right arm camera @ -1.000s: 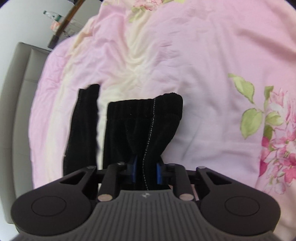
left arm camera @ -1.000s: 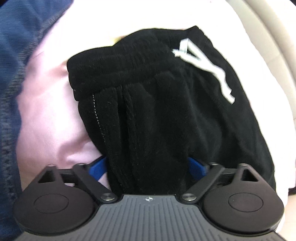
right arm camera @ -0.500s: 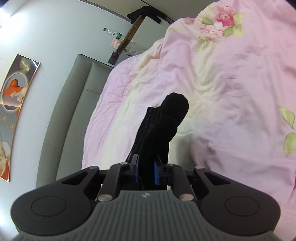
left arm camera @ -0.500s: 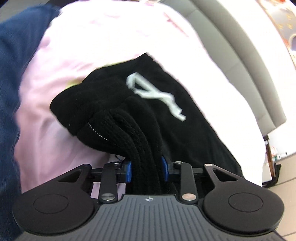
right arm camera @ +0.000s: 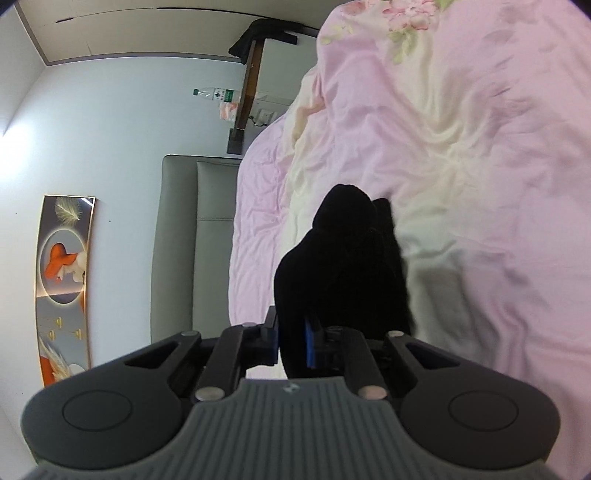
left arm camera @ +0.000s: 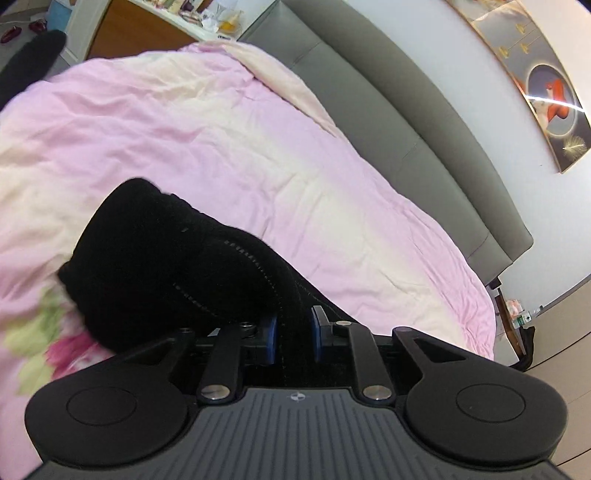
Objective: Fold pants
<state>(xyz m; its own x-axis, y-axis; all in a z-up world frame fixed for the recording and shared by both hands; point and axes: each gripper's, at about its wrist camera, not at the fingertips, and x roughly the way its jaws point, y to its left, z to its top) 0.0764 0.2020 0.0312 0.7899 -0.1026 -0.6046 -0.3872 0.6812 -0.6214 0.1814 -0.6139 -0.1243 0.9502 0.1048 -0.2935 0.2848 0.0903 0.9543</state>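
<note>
Above a pink floral duvet (left arm camera: pixel 229 122), the left gripper (left arm camera: pixel 293 334) angles downward and the right gripper (right arm camera: pixel 291 341) sits nearer level, each clamped tight on bunched cloth of one pair of black pants (left arm camera: pixel 177 258). A second ago the left jaws stood wide and the pants lay flat; they now hang lifted.

we see a pink floral duvet (left arm camera: pixel 229 140) covering the bed | a grey padded headboard (left arm camera: pixel 399 110) along its far edge | a framed picture (right arm camera: pixel 64 280) on the white wall | a plastic bottle (right arm camera: pixel 214 94) beside a wooden stand | clutter, perhaps bottles, on a shelf (left arm camera: pixel 207 16), too blurred to name
</note>
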